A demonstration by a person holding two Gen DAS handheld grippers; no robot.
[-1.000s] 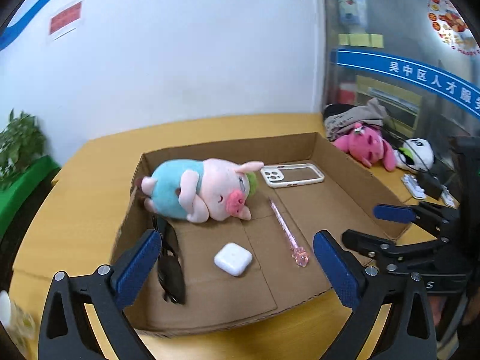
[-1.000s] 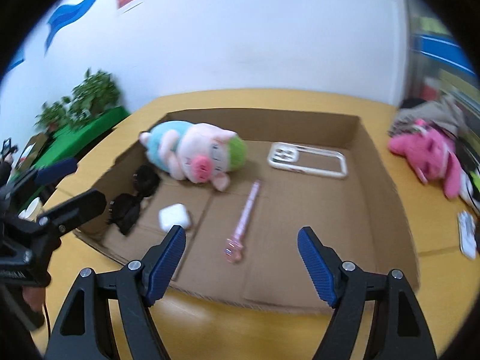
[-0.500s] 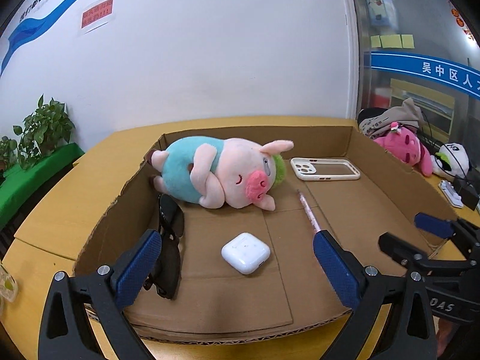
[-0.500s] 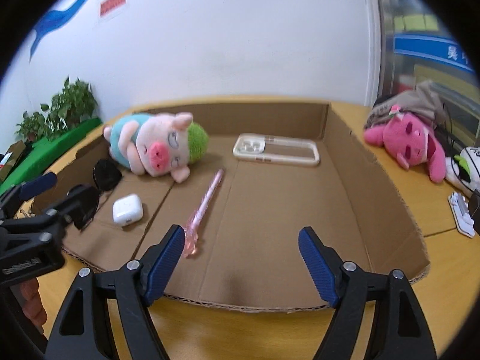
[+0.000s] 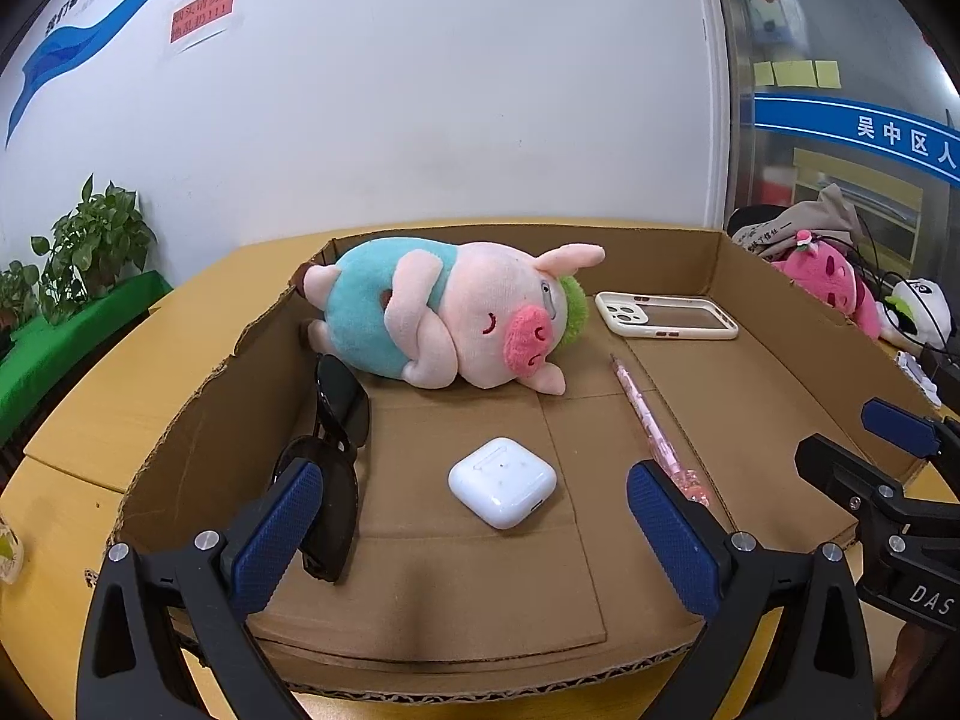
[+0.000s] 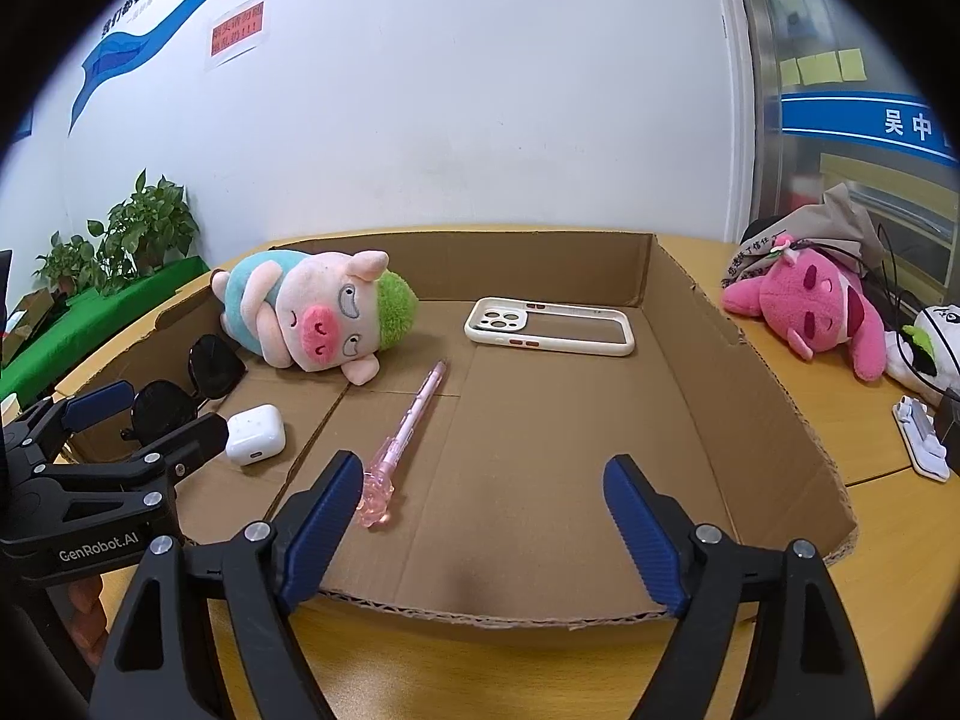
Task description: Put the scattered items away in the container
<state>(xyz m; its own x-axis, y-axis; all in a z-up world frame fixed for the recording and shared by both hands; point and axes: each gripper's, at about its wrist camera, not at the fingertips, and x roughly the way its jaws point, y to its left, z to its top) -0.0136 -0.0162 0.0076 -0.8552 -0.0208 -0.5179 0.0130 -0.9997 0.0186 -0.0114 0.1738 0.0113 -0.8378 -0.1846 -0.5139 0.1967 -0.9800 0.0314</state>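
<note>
A shallow cardboard box [image 5: 780, 312] [image 6: 690, 312] lies on the yellow table. In it lie a pig plush [image 5: 444, 312] [image 6: 318, 318], black sunglasses [image 5: 336, 438] [image 6: 180, 384], a white earbud case [image 5: 503, 481] [image 6: 255, 435], a pink pen [image 5: 657, 426] [image 6: 402, 432] and a white phone case [image 5: 666, 316] [image 6: 549, 327]. My left gripper [image 5: 474, 525] is open and empty, low at the box's near edge by the earbud case. My right gripper [image 6: 483, 507] is open and empty at the near edge beside the pen's end.
A pink plush [image 6: 810, 300] [image 5: 840, 282], a panda toy [image 6: 924, 342] and a grey bag [image 5: 798, 228] lie on the table right of the box. Potted plants [image 5: 90, 246] stand at the left. A white wall rises behind the table.
Both grippers have dropped lower and closer to the box's near edge, so the box contents look nearer. Both stay open and empty. The items have not moved.
</note>
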